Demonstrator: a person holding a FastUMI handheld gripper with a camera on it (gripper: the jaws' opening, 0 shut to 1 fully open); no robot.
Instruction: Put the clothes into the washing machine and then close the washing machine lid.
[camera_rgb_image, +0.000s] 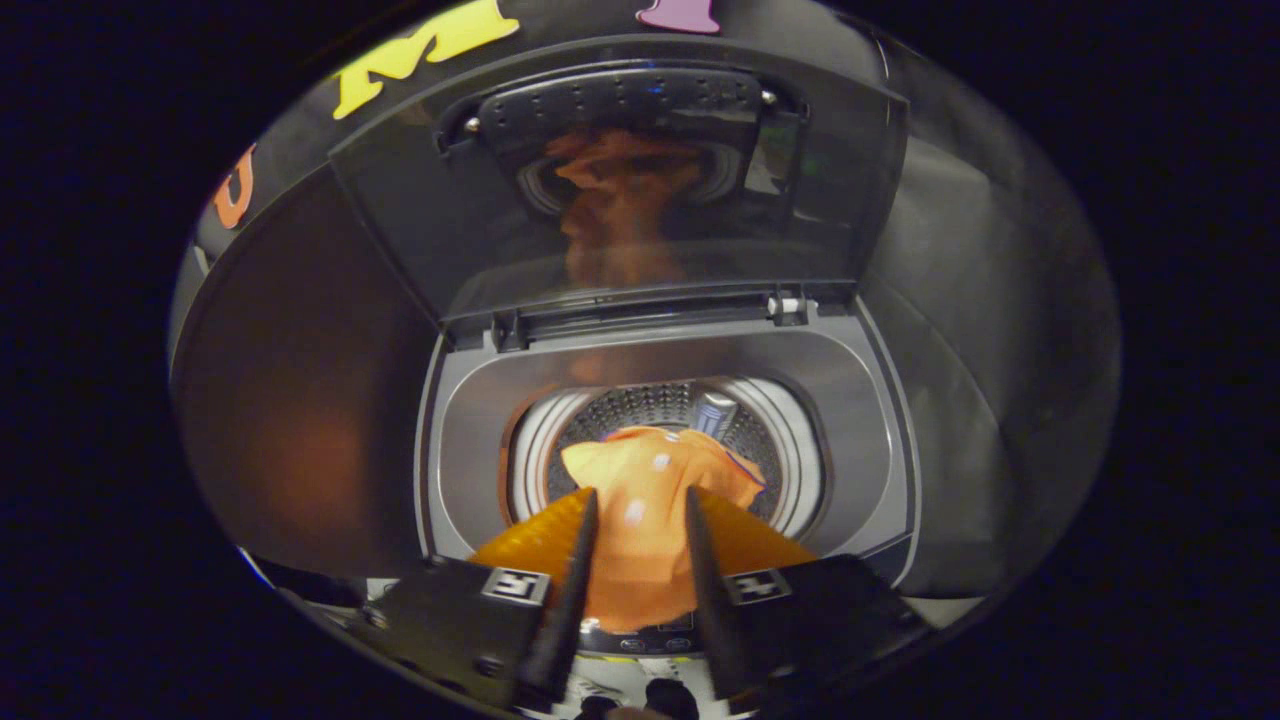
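Orange cloth, a soft garment with small pale marks (640, 520), is hanging between my gripper's (640, 510) two fingers, and both fingers are pressing on it with only a narrow gap between them. Its long axis is running near to far: the near end is draping over the machine's front edge, the far end is spreading into the drum. A thin dark trim is showing on its far right corner.

I am looking down into the grey top-loading washing machine (470, 440). Its perforated steel drum (650, 405) is holding the far part of the garment, with a pale ring around the opening.

The smoked transparent lid (620, 190) is standing raised at the far side, hinged along the back, and it is mirroring the orange cloth.

Small printed markings are sitting on the machine's near panel below the garment, too blurred for me to read. Square black-and-white coded tags (515, 585) are sitting on the gripper body beside each finger.
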